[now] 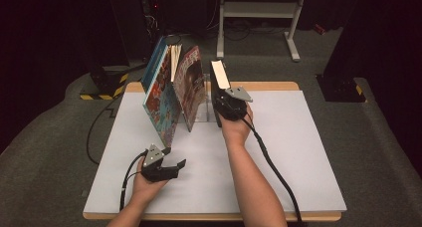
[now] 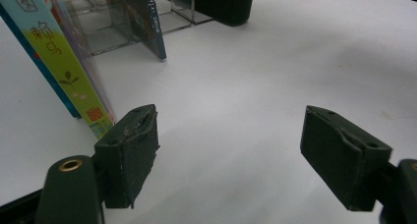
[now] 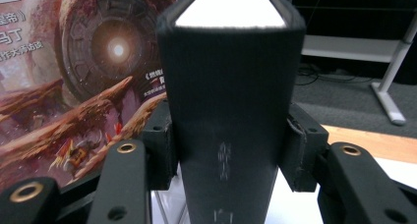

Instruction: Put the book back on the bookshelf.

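Black book (image 3: 228, 111) upright between right gripper (image 3: 230, 153) pads, seemingly touching both

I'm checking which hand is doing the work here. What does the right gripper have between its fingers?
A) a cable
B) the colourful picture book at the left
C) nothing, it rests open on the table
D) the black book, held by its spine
D: in the right gripper view the fingers press on both sides of the black book at its spine, with the right gripper up at the rack.
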`<state>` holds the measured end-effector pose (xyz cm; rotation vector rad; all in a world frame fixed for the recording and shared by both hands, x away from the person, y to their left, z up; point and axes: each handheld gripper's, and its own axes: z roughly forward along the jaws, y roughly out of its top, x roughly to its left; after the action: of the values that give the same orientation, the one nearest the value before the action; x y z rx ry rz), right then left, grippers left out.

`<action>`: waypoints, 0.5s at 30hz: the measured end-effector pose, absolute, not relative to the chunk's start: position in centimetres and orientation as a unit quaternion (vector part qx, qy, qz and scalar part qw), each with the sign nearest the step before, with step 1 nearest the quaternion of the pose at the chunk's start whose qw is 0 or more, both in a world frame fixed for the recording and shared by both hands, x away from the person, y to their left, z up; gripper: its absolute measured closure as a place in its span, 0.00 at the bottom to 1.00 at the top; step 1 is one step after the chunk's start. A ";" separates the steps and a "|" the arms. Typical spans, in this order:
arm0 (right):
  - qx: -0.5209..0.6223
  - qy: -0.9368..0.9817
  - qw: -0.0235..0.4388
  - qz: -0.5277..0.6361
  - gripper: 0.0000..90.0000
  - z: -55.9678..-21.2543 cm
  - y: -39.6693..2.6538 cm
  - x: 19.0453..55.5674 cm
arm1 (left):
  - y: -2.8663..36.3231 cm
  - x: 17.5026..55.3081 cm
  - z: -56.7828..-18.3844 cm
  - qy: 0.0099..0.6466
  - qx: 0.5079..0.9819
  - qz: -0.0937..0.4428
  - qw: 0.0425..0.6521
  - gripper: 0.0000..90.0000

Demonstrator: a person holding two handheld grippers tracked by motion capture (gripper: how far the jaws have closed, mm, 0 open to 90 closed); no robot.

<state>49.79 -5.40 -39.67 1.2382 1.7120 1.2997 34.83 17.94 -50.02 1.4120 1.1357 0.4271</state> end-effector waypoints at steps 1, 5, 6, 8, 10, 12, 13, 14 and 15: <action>0.474 0.652 0.322 0.497 0.55 -39.7 -5.5 49.7 | 17.9 34.8 -50.0 0.489 0.608 0.184 0.597 0.25; 0.485 0.645 0.350 0.475 0.59 -39.6 -4.8 49.2 | 17.9 34.8 -50.0 0.490 0.608 0.184 0.597 0.25; 0.489 0.641 0.355 0.473 0.59 -39.7 -4.6 49.1 | 18.0 34.8 -50.0 0.489 0.608 0.185 0.597 0.25; 0.494 0.634 0.362 0.472 0.59 -39.8 -4.4 49.0 | 17.9 34.8 -50.0 0.489 0.608 0.185 0.597 0.25; 0.501 0.626 0.368 0.471 0.59 -39.9 -4.3 48.8 | 17.9 34.8 -50.0 0.489 0.608 0.184 0.598 0.25; 0.505 0.619 0.373 0.472 0.59 -40.0 -4.1 48.8 | 17.9 34.8 -50.0 0.489 0.608 0.184 0.598 0.25; 0.508 0.616 0.374 0.472 0.59 -40.0 -4.1 48.7 | 17.9 34.8 -50.0 0.489 0.608 0.184 0.598 0.25; 0.510 0.613 0.376 0.472 0.59 -40.0 -4.1 48.7 | 18.0 34.8 -50.0 0.489 0.608 0.184 0.598 0.25; 0.513 0.610 0.377 0.472 0.59 -40.0 -4.0 48.7 | 18.0 34.8 -50.0 0.489 0.608 0.184 0.597 0.25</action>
<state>48.75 -4.02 -40.01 1.3133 1.5599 1.2068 34.81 17.96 -50.02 1.4121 1.1342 0.4271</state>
